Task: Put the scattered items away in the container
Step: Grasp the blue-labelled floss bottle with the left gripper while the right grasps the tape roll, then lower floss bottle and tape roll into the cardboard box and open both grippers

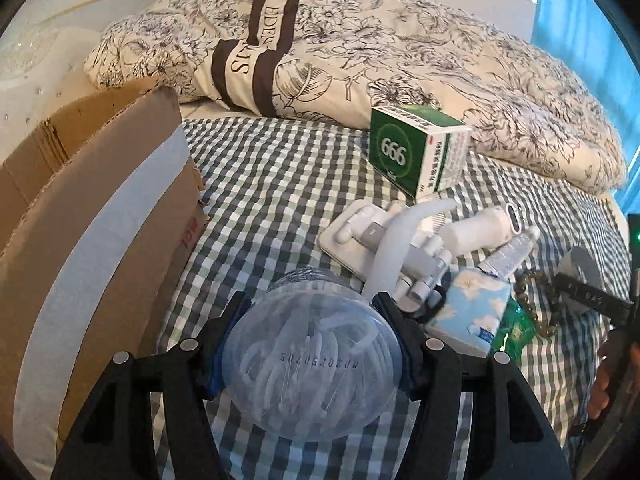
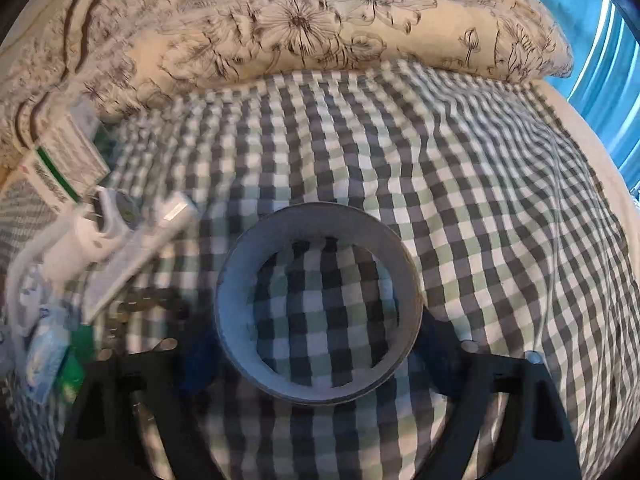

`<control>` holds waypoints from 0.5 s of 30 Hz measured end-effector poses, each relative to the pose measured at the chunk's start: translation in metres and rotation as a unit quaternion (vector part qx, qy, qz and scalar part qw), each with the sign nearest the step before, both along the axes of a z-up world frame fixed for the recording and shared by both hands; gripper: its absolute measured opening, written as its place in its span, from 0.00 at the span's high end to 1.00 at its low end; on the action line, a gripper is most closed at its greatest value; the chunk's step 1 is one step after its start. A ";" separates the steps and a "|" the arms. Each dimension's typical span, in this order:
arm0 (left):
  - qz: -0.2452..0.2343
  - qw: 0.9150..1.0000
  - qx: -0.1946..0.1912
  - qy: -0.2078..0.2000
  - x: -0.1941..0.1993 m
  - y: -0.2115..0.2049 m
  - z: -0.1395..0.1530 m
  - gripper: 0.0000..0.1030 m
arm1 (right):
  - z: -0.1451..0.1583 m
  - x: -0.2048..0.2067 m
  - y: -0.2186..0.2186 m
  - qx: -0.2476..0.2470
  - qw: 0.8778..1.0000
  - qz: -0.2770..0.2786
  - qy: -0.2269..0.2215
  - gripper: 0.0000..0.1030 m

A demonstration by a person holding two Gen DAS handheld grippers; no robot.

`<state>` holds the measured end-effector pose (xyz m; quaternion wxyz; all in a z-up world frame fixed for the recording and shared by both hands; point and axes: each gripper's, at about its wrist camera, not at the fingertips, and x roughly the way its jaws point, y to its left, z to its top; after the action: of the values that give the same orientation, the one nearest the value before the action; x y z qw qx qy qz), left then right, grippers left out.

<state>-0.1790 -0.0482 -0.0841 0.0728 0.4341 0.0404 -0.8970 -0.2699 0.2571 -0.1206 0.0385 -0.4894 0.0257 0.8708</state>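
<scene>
Here the clear round jar (image 1: 310,364), packed with white looped items that may be floss picks or swabs, sits clamped between the fingers of the left gripper (image 1: 312,344), its flat end facing the camera and its long axis running forward along the fingers. The cardboard box (image 1: 96,216), presumably the container, stands to the left of those fingers and just ahead, open side up, its near wall crossed by a pale tape strip. Judgement: the left hand is the nearer one to the box, and the coming move turns on swinging the jar leftward and over that wall.

The right gripper (image 2: 320,316) grips a grey ring (image 2: 318,268), likely a tape roll, seen end-on with the checked bedspread (image 2: 460,200) showing through its hole; its axis also points forward along the fingers.

Ahead and right of the left fingers lies the remaining clutter: a white folding stand (image 1: 372,236), a white handheld device (image 1: 484,228), a tube (image 1: 512,256), a blue floral tissue pack (image 1: 468,312), a bead bracelet (image 1: 536,300), and further off a green "999" box (image 1: 416,148). A floral duvet (image 1: 400,48) is heaped beyond.
</scene>
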 end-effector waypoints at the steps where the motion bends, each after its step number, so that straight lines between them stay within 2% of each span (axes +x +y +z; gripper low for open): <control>1: 0.000 1.000 -0.001 0.001 0.004 0.001 0.002 0.38 | 0.006 0.006 0.000 -0.005 1.000 0.002 0.007 0.20; 6: -0.006 1.000 0.002 0.013 0.019 0.008 0.024 0.38 | 0.050 0.051 -0.008 -0.045 0.998 0.022 0.043 0.20; 15: -0.024 0.996 0.004 0.083 0.071 0.018 0.103 0.38 | 0.147 0.117 -0.044 -0.050 0.989 0.073 0.117 0.20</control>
<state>-0.1081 -0.0300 0.0188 0.0457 0.3592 0.0389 -0.9313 -0.1530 0.2132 0.0268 -0.0527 -0.3857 0.0381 0.9203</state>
